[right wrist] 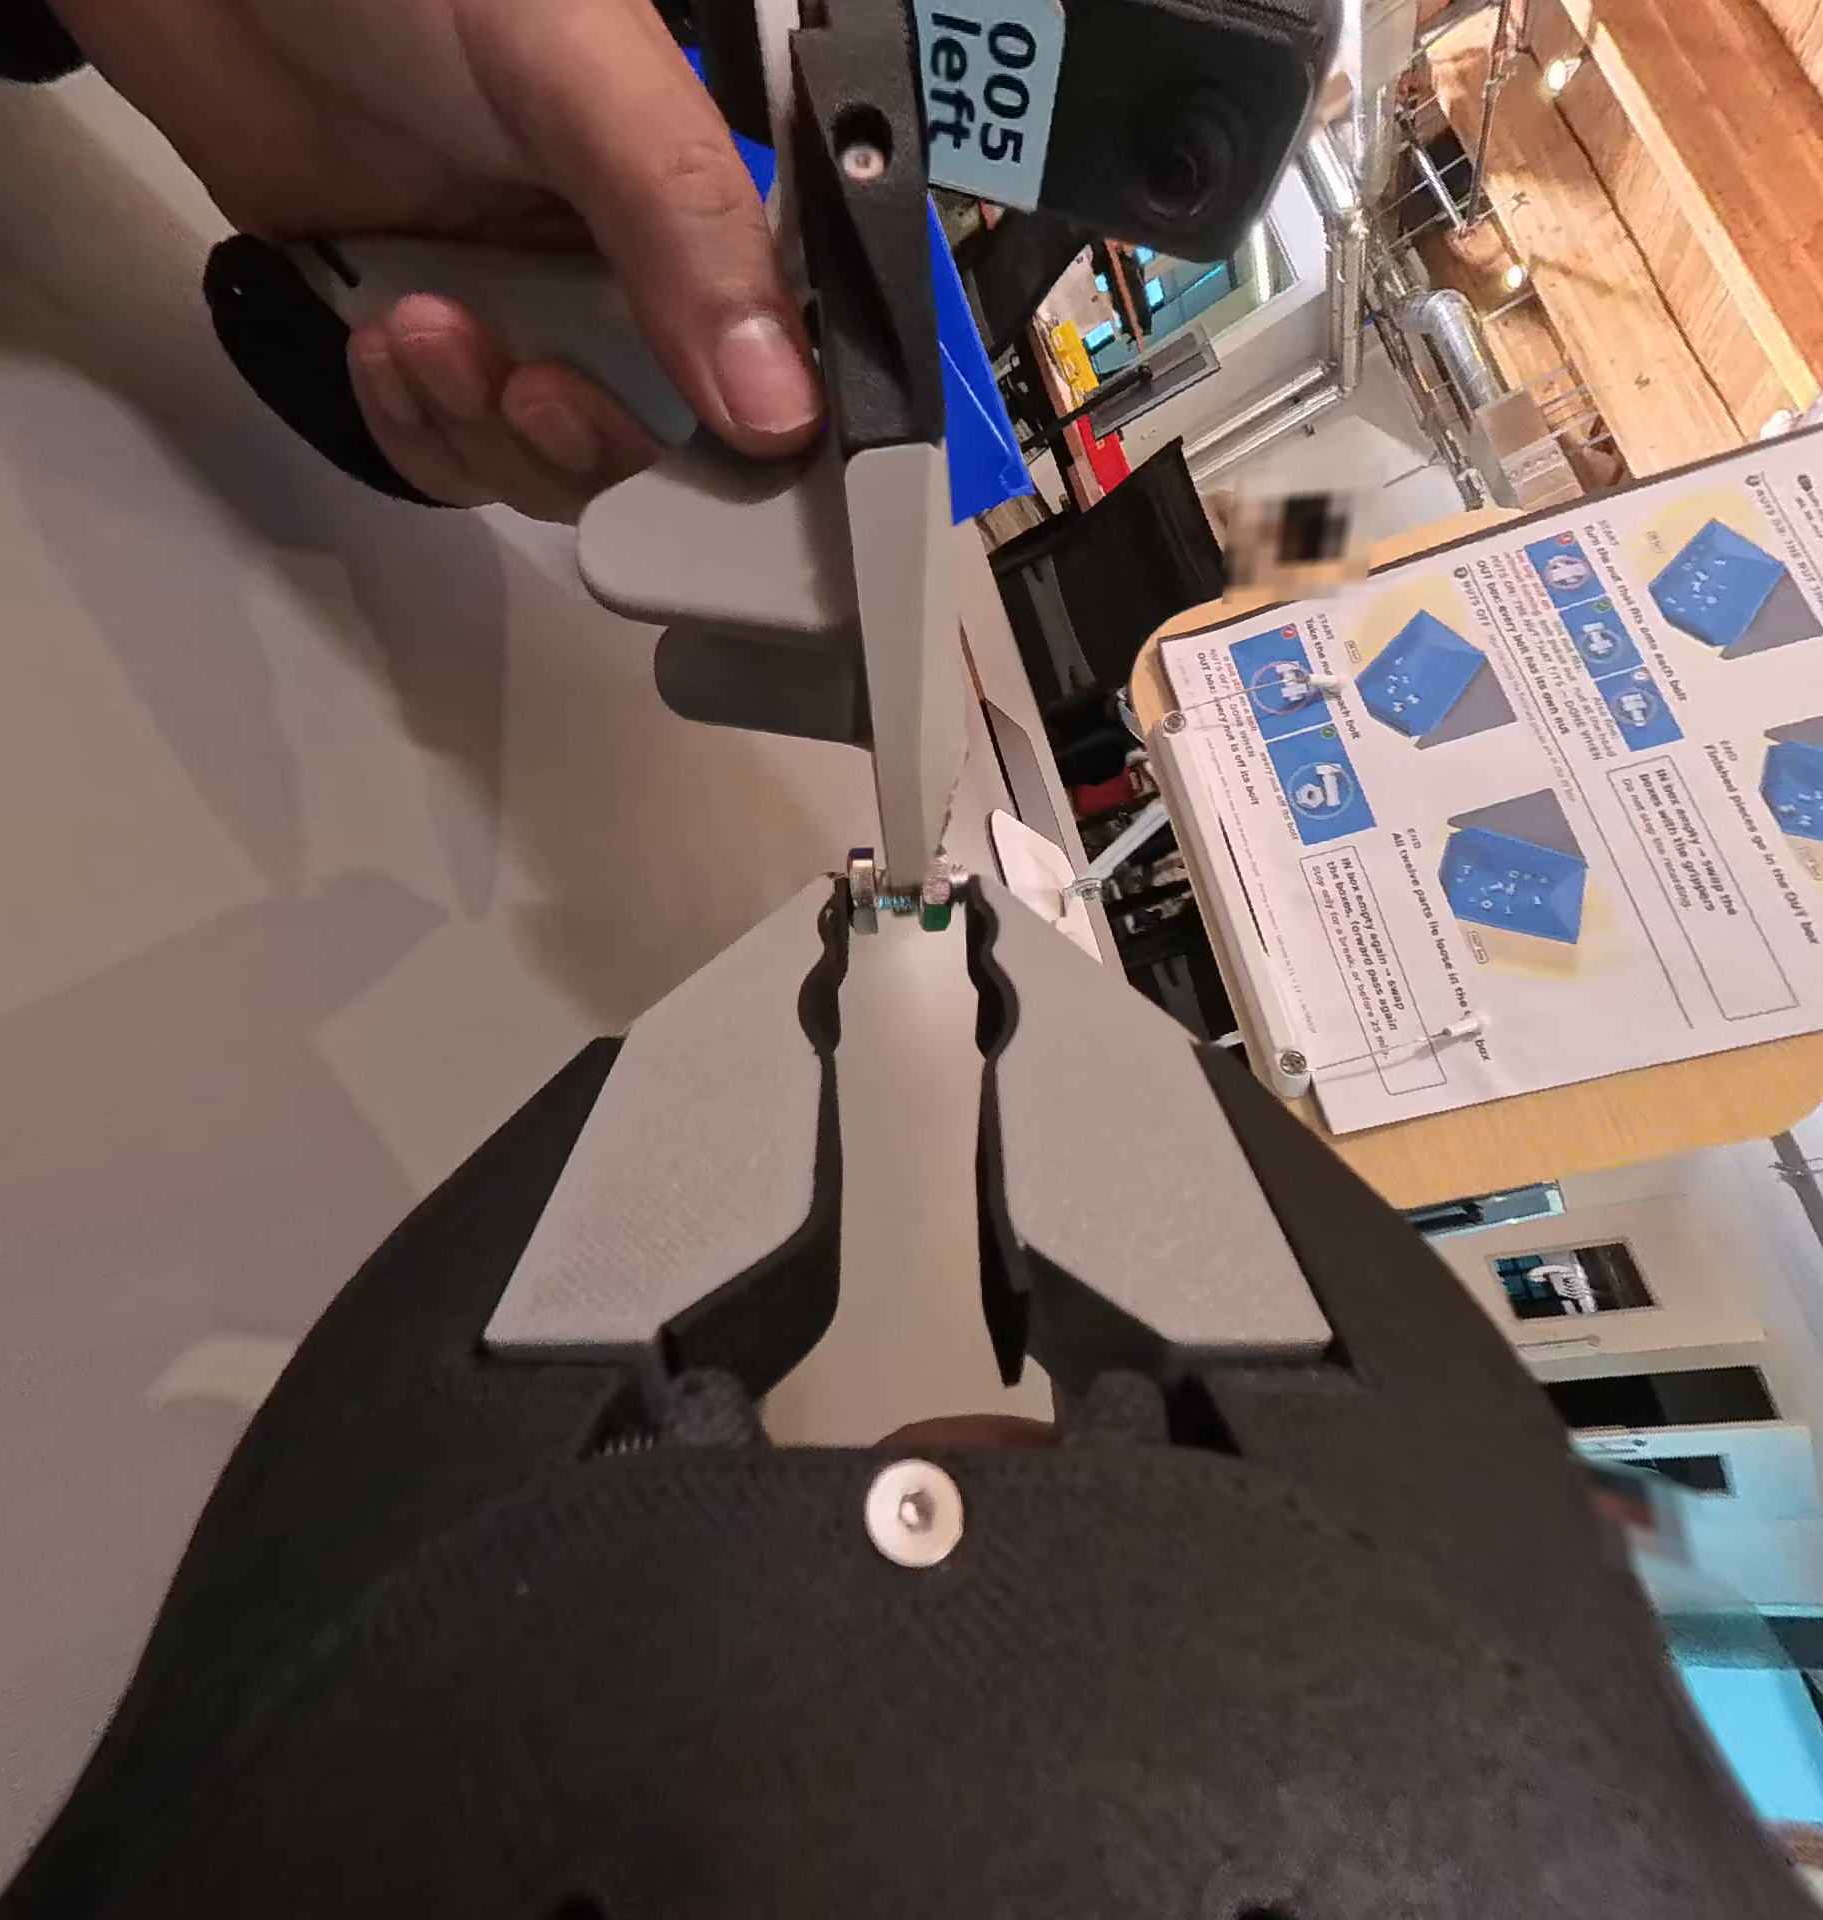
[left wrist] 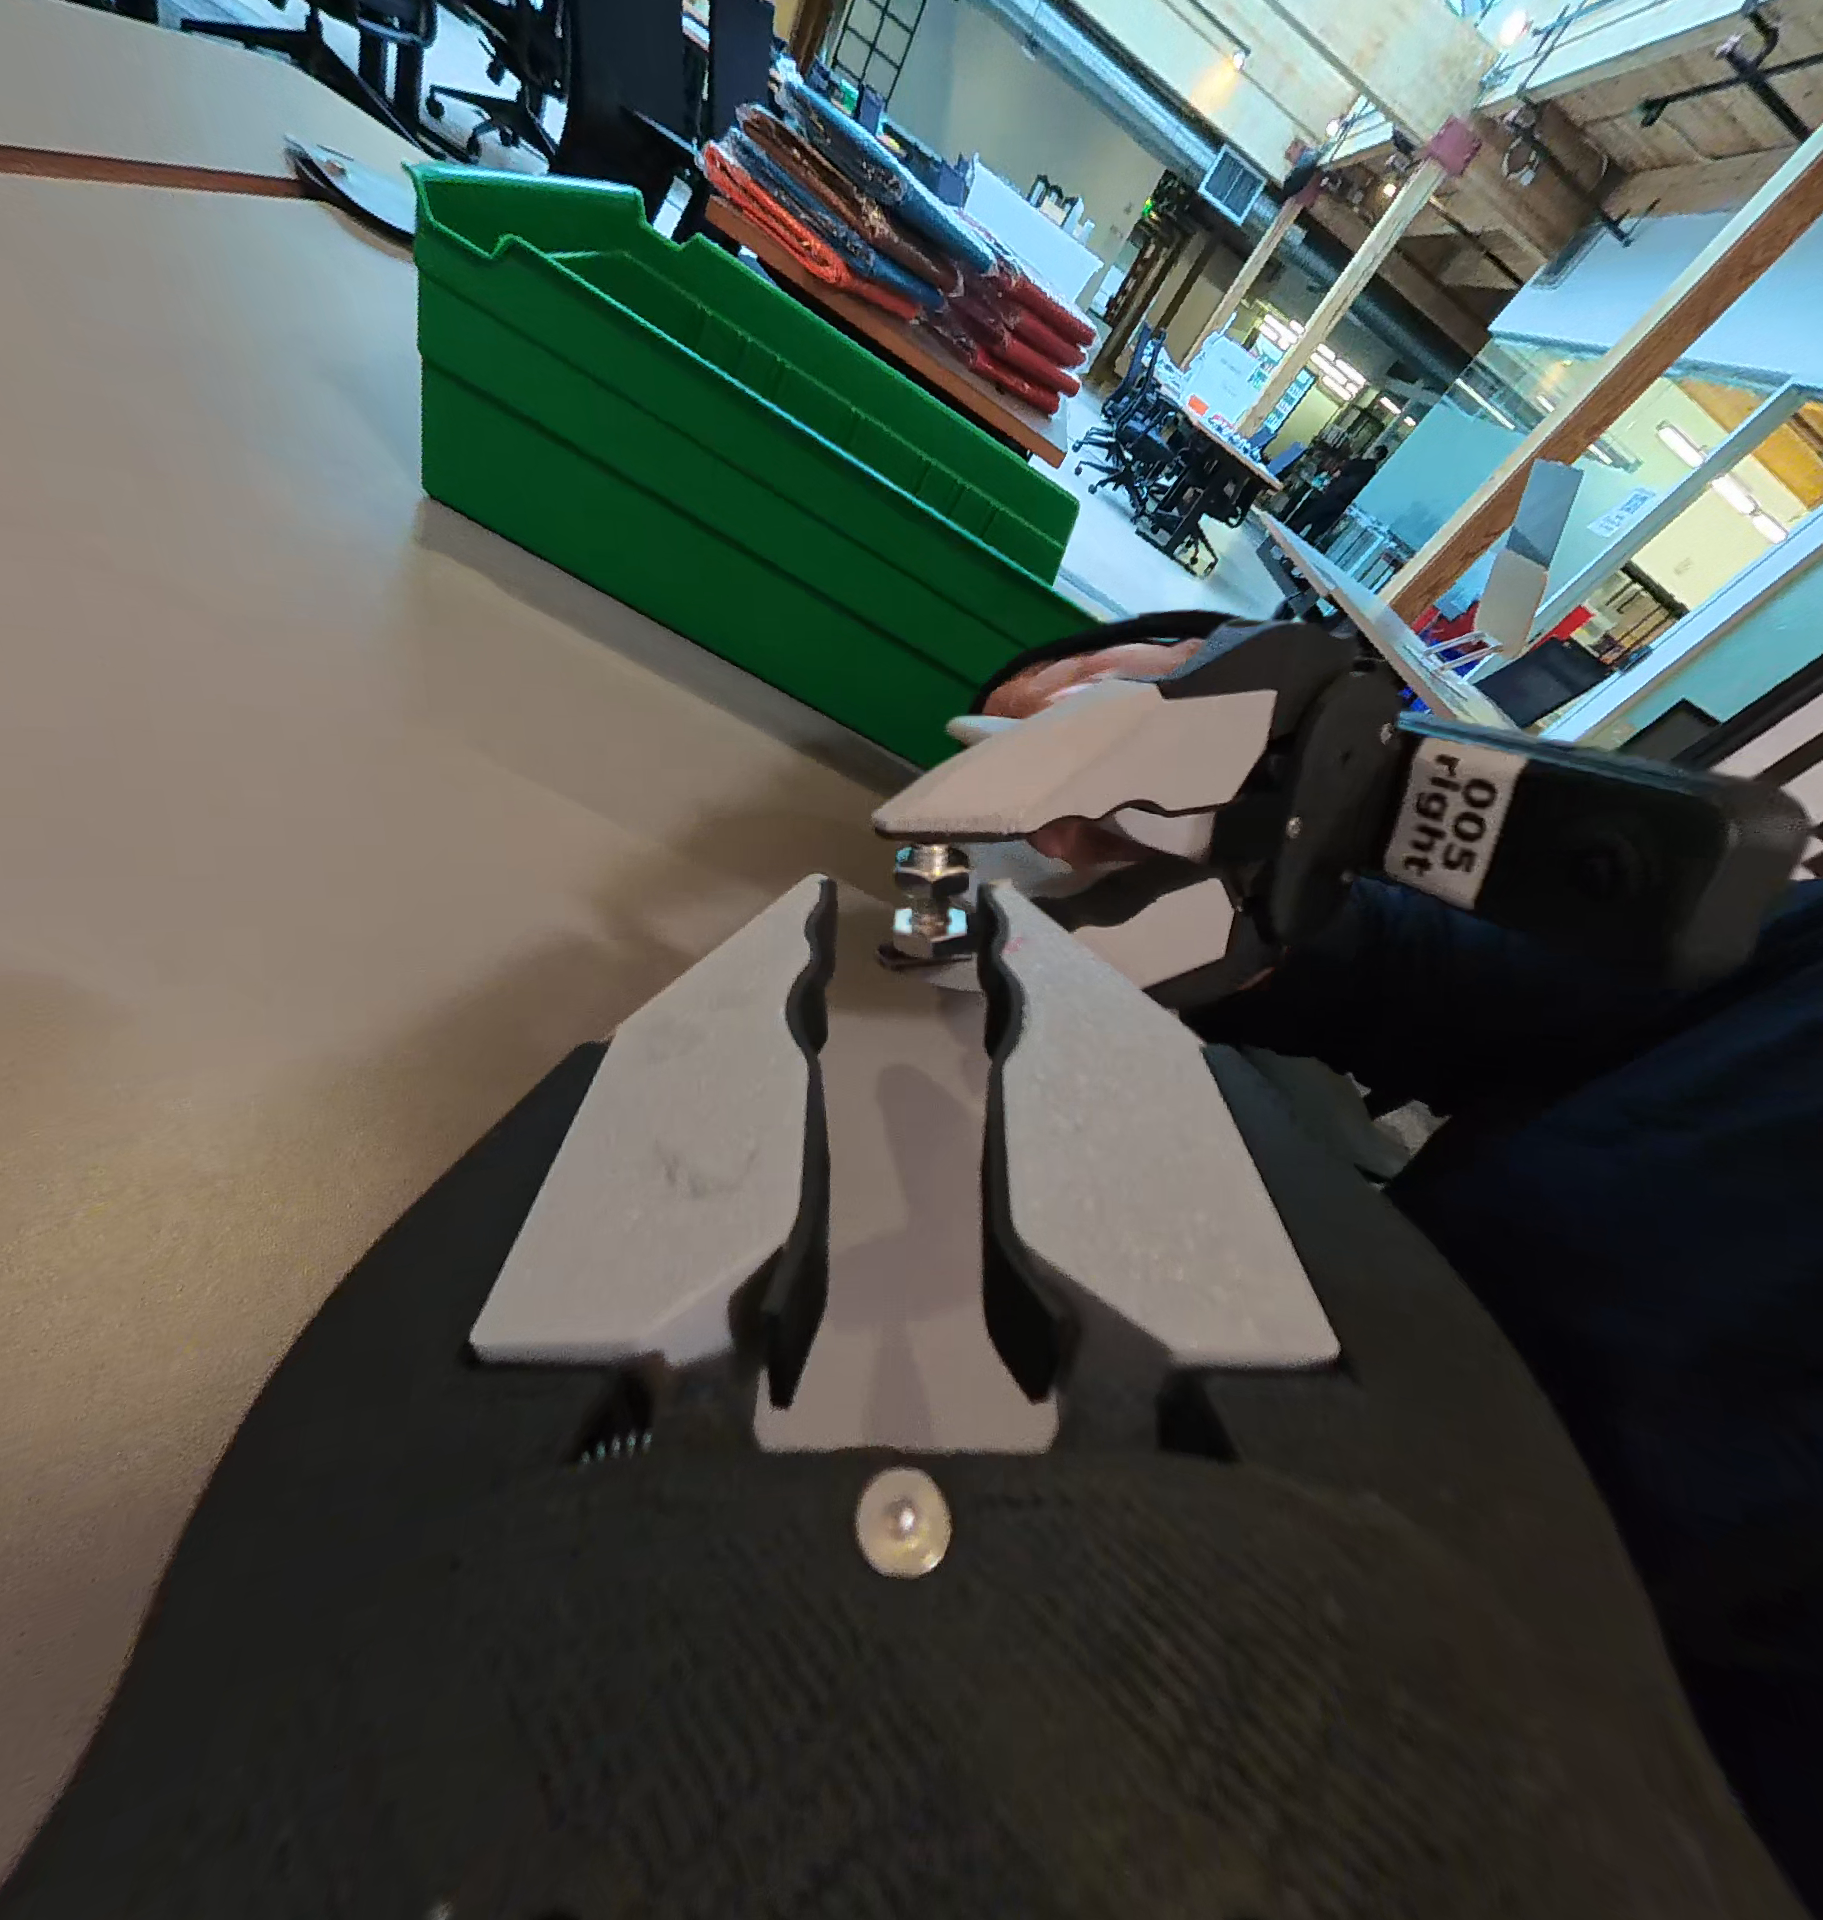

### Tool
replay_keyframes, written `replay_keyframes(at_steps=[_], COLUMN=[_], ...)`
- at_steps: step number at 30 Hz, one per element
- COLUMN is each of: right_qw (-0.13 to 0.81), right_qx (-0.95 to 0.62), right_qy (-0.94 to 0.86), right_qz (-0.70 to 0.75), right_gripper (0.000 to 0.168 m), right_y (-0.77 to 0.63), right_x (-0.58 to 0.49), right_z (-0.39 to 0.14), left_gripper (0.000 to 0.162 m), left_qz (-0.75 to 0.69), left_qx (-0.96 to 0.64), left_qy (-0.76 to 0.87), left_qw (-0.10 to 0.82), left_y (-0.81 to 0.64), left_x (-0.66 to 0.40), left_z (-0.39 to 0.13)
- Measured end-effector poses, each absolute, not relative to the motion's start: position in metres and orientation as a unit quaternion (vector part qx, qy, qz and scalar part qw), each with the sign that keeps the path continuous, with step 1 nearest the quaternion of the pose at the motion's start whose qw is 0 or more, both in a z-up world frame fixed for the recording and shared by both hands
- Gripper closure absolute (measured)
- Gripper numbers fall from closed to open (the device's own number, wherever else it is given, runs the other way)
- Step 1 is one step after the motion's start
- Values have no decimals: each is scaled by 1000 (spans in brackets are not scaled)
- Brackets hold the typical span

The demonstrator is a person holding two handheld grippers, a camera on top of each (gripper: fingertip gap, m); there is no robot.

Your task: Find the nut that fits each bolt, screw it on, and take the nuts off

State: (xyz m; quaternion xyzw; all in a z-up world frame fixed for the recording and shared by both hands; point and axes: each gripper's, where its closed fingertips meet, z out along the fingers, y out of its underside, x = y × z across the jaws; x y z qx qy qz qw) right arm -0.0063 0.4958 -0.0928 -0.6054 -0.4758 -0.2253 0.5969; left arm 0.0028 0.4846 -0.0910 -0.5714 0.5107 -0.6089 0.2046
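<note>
A small silver bolt (left wrist: 928, 902) with a nut (right wrist: 938, 906) on it is held in the air between both grippers. My right gripper (right wrist: 907, 909) is shut on it end to end, with the bolt head (right wrist: 863, 891) against one fingertip and the nut by the other. In the left wrist view the right gripper (left wrist: 974, 894) comes in from the right, with one finger above the bolt and one below. My left gripper (left wrist: 907, 914) straddles the bolt at its fingertips. A gap shows on the left side, and the right finger sits close to the lower nut. The jaws are narrowly open.
Stacked green bins (left wrist: 699, 457) stand on the beige table (left wrist: 211, 727) behind the grippers. A printed instruction sheet on a wooden board (right wrist: 1572, 790) stands at the right. A person's hand (right wrist: 533, 260) grips the left gripper's handle. A dark sleeve (left wrist: 1613, 1195) is at the right. Less than 4 cm separates the two grippers' tips.
</note>
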Motion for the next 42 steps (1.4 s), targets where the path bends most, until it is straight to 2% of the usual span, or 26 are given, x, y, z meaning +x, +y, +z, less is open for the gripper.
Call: replay_keyframes(at_steps=[10,11,13,22,25,32,35,42], right_qw=[586,584,582,602,620,662,668,627], right_qx=[-611,-611,-609,-601,-610,-651,-647,-661], right_qy=[-475,-476,-479,-472,-462,-348,-301,-265], right_qz=[-239,-242,-249,-231,-172,130,210,317], right_gripper=[149,149,149,145,133,140,145,143], right_y=[500,500,500,497,491,478,477,479], right_x=[-4,-4,-4,-5,-9,-3,5,-4], right_z=[-97,-98,-98,-91,-86,-49,-37,-42], left_gripper=[136,137,149,150,150,150,150,150], left_qz=[-581,-579,-584,-586,-586,-563,-555,-538], left_qx=[-586,-587,-579,-561,-545,-501,-501,-483], left_qy=[527,527,533,539,542,539,546,582], left_qw=[203,204,199,227,256,377,378,372], left_y=[484,484,480,478,478,489,488,472], left_x=[5,5,4,5,5,-2,-2,3], left_z=[-102,-103,-102,-93,-84,-55,-56,-64])
